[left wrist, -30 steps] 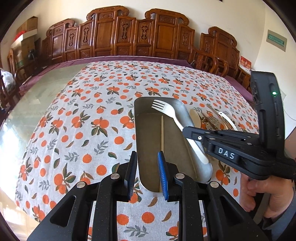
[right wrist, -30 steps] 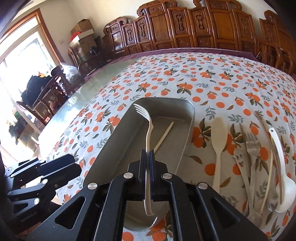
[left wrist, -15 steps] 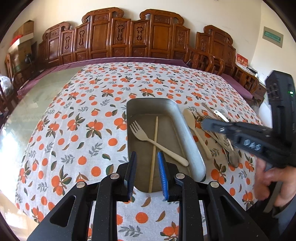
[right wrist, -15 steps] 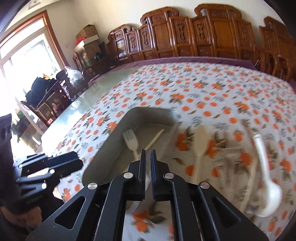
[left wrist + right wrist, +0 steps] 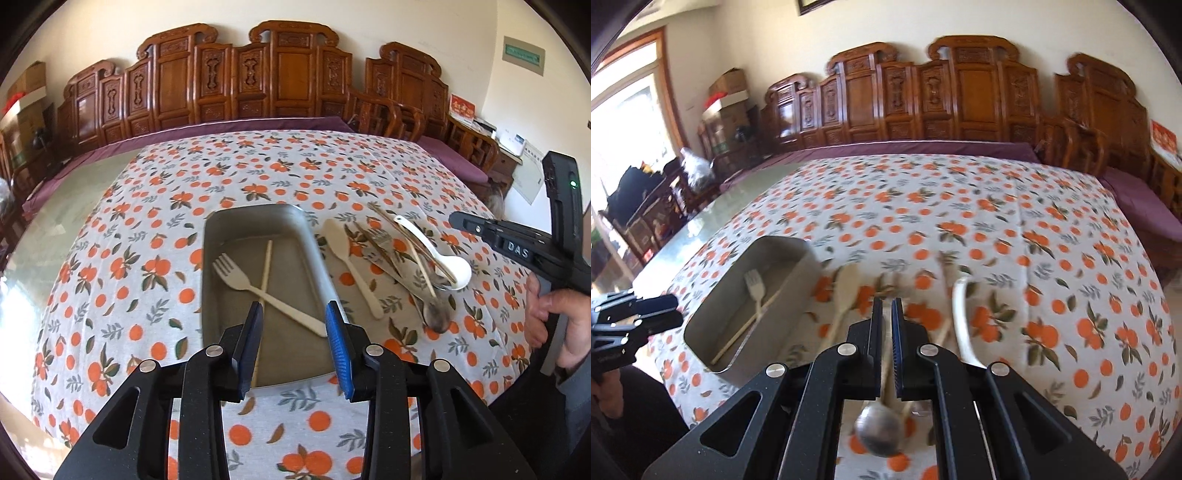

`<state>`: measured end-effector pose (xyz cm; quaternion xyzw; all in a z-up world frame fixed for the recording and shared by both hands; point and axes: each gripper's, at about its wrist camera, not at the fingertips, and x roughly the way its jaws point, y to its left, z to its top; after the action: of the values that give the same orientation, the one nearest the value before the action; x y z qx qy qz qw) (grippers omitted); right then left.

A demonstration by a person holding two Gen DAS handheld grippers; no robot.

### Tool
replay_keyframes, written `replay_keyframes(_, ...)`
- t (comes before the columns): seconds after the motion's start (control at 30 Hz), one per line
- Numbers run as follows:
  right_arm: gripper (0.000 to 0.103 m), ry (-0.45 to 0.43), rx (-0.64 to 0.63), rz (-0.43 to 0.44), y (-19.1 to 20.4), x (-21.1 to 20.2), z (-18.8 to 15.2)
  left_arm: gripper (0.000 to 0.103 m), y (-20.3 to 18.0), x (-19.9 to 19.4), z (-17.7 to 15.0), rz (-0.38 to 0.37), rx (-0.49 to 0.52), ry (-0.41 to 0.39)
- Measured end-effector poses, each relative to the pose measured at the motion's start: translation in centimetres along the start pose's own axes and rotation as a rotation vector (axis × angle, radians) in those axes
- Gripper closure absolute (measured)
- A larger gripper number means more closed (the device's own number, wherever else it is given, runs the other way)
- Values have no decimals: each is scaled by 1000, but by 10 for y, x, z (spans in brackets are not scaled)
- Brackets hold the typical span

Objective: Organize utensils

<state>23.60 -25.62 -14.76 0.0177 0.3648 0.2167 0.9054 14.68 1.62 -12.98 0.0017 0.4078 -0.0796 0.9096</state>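
Observation:
A grey metal tray (image 5: 317, 258) holds a cream fork (image 5: 236, 277) lying across a pale chopstick (image 5: 266, 266). My left gripper (image 5: 293, 314) hovers over the tray's near end. Its jaws are opening, with nothing between them. To the right of the tray lie a cream spoon (image 5: 338, 236), a white soup spoon (image 5: 454, 271), a metal spoon (image 5: 437, 317) and more cutlery. My right gripper (image 5: 886, 306) is shut and empty above that pile, over the metal spoon (image 5: 879, 430). The tray (image 5: 783, 242) and fork (image 5: 755, 288) sit to its left.
An orange-patterned cloth (image 5: 110, 280) covers the table, with bare glass (image 5: 55, 206) on the left. Carved wooden chairs (image 5: 229, 81) line the far side. A hand (image 5: 554, 325) holds the right gripper (image 5: 456, 218) at the right edge. The left gripper (image 5: 676, 309) shows at the far left.
The right gripper let the fork drop into the tray, then swung right over the loose cutlery. The left gripper's jaws widened and it drew back a little.

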Motion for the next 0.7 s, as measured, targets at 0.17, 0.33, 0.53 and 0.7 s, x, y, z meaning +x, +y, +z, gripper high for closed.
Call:
replay_keyframes(0.17, 95, -1, 26, -35, -24, 2, -4, 70, -15, 5, 2, -9, 35, 15)
replay_keyframes(0.33, 95, 38, 69, -48, -47, 17, -14, 70, -29, 8, 6, -17, 61, 19)
replay_keyframes(0.53, 88, 90, 39, -31, -44, 36, -23, 70, -45, 17, 12, -34, 83, 26)
replay_keyframes(0.7, 88, 144, -18, -46, -37, 54, -29, 70, -53, 25, 17, -39, 99, 34)
